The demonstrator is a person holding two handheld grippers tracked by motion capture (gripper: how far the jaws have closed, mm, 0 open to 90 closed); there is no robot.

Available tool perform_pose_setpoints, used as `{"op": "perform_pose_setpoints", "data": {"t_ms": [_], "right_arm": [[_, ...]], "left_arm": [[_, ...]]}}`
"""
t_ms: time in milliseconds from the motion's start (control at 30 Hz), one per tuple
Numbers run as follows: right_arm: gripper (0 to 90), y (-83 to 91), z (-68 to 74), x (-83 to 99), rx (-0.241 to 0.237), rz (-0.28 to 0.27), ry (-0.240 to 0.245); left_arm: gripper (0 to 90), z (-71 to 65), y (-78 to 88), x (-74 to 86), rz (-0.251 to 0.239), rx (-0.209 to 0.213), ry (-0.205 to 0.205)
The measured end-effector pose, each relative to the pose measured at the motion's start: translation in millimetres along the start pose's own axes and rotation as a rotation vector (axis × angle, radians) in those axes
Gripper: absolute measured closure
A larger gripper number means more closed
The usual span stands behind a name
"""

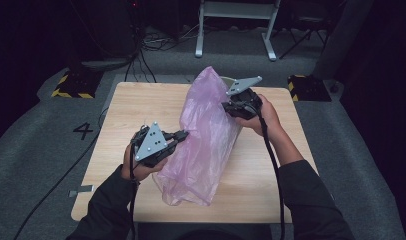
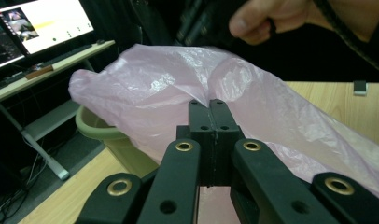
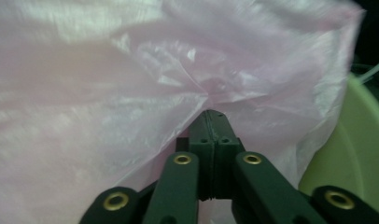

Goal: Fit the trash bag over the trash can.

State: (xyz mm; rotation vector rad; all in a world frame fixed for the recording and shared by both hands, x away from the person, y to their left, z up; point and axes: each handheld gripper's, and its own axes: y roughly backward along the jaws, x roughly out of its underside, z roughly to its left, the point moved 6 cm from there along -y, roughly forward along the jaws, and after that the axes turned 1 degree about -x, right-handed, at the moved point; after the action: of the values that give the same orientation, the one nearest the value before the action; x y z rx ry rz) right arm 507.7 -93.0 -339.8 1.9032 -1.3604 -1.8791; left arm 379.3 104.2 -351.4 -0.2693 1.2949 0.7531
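Observation:
A thin pink plastic bag (image 1: 206, 135) stands tall across the middle of the wooden table (image 1: 136, 105), draped over a pale green bin (image 2: 101, 133). The bag hides most of the bin. My left gripper (image 1: 183, 135) meets the bag's left side; in the left gripper view its jaws are pressed together at the tips (image 2: 210, 103) with pink film (image 2: 253, 93) pinched there. My right gripper (image 1: 226, 106) holds the bag's upper right side. In the right gripper view its jaws (image 3: 213, 114) are shut on a gathered fold of the bag (image 3: 131, 93), with the bin's rim (image 3: 360, 140) to the right.
A desk with a lit monitor (image 2: 43, 23) stands beyond the table in the left gripper view. A white desk frame (image 1: 236, 30) and cables lie on the floor behind the table. Yellow-black striped blocks (image 1: 73, 85) (image 1: 308, 87) sit at the far corners.

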Motion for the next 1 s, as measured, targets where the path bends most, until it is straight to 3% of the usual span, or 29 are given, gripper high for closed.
{"op": "perform_pose_setpoints", "data": {"t_ms": [67,133,233,300,333,367,400,467,500,733,833,1000], "right_arm": [[90.0,-0.9,0.4,2.8,-0.009,0.012,0.003],[90.0,-0.6,2.0,8.8,-0.050,0.035,0.001],[88.9,2.3,1.5,17.6,-0.083,0.064,-0.024],[74.9,8.6,-0.7,23.9,-0.093,0.045,-0.047],[62.0,11.6,-2.4,24.8,-0.080,0.024,-0.060],[62.0,11.6,-2.4,24.8,-0.080,0.024,-0.060],[50.7,18.7,-7.5,25.8,-0.059,-0.024,-0.101],[45.5,22.7,-10.2,26.0,-0.055,-0.051,-0.123],[37.1,32.1,-15.8,24.5,-0.041,-0.122,-0.161],[33.8,51.8,-14.3,-1.1,-0.006,-0.314,-0.198],[32.9,49.1,-10.0,-11.7,-0.013,-0.323,-0.198],[30.0,21.7,0.6,-34.9,0.018,-0.229,-0.174]], "left_arm": [[90.0,1.1,0.9,-1.1,-0.004,0.000,0.002],[90.0,2.9,2.1,-3.6,-0.004,-0.006,-0.002],[90.0,5.4,1.1,-7.9,-0.003,-0.005,0.004],[90.0,6.6,-1.6,-10.1,0.003,-0.003,0.004],[90.0,6.6,-1.6,-10.1,0.003,-0.003,0.004],[90.0,7.3,-2.5,-10.7,0.010,-0.002,-0.003],[90.0,8.1,-5.0,-11.8,0.010,-0.001,0.001],[90.0,8.5,-6.5,-12.2,0.014,0.002,-0.003],[90.0,8.8,-7.7,-12.3,0.018,0.002,-0.003],[90.0,7.4,-18.1,-11.3,0.037,0.024,-0.009],[90.0,5.7,-21.1,-11.5,0.036,0.030,-0.011],[90.0,0.6,-24.6,-13.7,0.030,0.050,-0.032]]}}
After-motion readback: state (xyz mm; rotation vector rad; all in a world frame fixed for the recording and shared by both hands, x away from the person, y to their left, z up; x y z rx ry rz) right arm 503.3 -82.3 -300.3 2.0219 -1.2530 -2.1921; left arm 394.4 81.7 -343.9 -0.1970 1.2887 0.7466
